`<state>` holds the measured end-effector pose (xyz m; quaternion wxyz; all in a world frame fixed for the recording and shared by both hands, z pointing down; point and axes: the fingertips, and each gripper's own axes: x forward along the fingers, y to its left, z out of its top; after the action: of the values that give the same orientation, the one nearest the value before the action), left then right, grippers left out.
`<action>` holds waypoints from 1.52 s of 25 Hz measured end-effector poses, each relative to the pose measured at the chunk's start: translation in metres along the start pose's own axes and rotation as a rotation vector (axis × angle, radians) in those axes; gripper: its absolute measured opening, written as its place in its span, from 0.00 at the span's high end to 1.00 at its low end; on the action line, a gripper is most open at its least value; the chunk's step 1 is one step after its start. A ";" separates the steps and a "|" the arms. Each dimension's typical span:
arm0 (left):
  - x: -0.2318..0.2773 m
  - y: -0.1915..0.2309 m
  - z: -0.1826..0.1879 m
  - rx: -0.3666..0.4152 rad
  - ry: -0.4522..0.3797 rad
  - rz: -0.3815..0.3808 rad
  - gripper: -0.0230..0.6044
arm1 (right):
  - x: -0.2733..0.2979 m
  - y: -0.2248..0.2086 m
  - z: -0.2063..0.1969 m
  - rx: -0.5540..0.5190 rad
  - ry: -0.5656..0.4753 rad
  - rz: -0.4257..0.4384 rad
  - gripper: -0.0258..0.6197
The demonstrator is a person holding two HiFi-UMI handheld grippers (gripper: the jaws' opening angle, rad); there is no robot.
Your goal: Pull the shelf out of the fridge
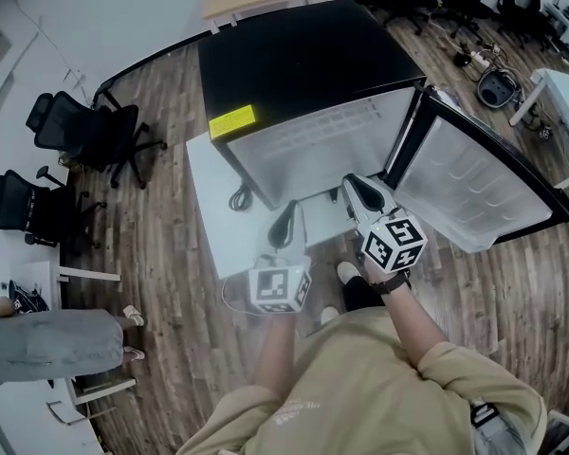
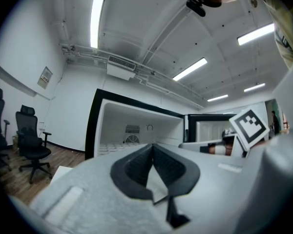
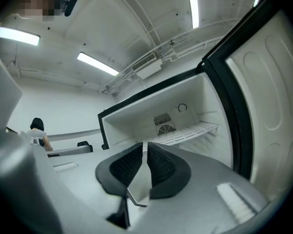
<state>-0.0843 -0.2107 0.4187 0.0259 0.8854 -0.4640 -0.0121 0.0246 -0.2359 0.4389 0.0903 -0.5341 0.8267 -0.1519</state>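
Room: an office with a brown wood-plank floor (image 1: 161,245), white walls and black office chairs (image 1: 76,126) at the left is shown. A small black fridge with a white inside (image 1: 294,55) is stood on a white floor board (image 1: 209,226).
Left gripper: the left gripper (image 2: 152,147) is held level before the fridge opening. Its black jaws are brought together at the tips and nothing is caught between them.
Right gripper: the right gripper (image 3: 145,147) is held just beside it, with its jaws all but touching and nothing between them.
Shelf: the white slatted shelf (image 3: 190,133) is seated inside the cabinet, not yet drawn out and apart from both grippers.
Key relation: the shelf is found ahead of the jaws, a little to the right of the right gripper. Its long axis is run side to side across the cabinet, so its front edge is presented to the jaws. In the head view the right gripper is seen nearer the opening.
Next move: the jaws are judged to need opening before that front edge can be taken.
Door: the black-framed fridge door (image 1: 474,188) is swung wide to the right, off the pull path.
Back wall: a round fan grille (image 3: 166,129) is set behind the shelf.
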 end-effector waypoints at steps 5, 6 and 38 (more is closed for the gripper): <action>0.020 0.009 -0.005 0.004 0.030 0.018 0.96 | 0.027 -0.020 -0.011 0.139 0.021 0.038 0.77; 0.023 0.011 -0.006 0.004 0.035 0.020 0.96 | 0.032 -0.023 -0.014 0.170 0.021 0.043 0.72; 0.077 0.050 -0.014 0.032 0.080 0.112 0.96 | 0.175 -0.108 -0.017 1.190 -0.275 0.064 0.30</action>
<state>-0.0808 -0.3015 0.4358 0.0308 0.8581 -0.5116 0.0325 0.0392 -0.4336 0.4946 0.4836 -0.3817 0.5964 -0.5146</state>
